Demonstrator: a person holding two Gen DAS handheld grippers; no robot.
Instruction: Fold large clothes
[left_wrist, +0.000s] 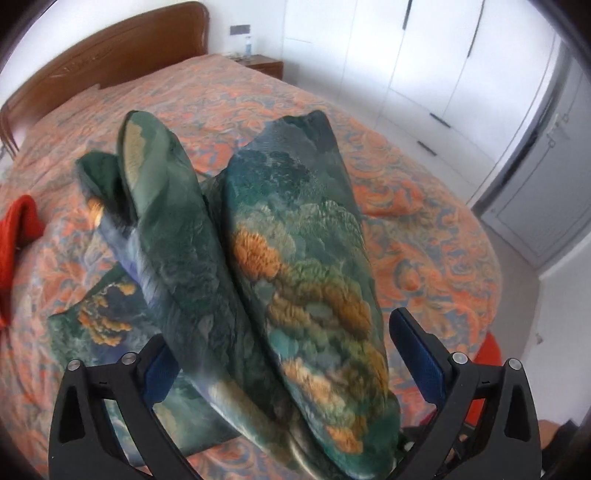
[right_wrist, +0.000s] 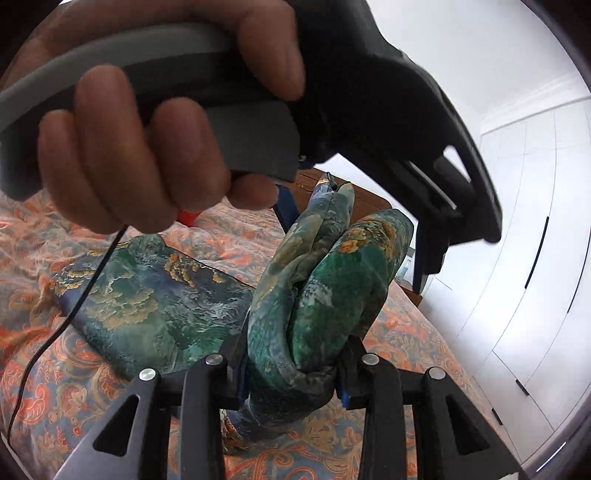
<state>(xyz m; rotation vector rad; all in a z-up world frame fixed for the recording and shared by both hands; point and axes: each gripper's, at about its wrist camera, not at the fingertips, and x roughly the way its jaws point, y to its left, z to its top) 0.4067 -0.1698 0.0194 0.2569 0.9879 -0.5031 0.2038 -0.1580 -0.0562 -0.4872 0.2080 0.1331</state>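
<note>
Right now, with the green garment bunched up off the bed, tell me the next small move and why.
Probably lower it toward the bedspread and spread it flat. The right tongs pinch a thick bunch of the green garment, while the left tongs stand open around it, so one end hangs lifted.

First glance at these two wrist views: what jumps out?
The glossy green, teal and gold printed garment, bunched in thick rolls, rises from the orange paisley bedspread and fills the left wrist view. In the right wrist view the right gripper clamps a fold of it. Above that, a person's hand holding the other black gripper fills the upper left.
</note>
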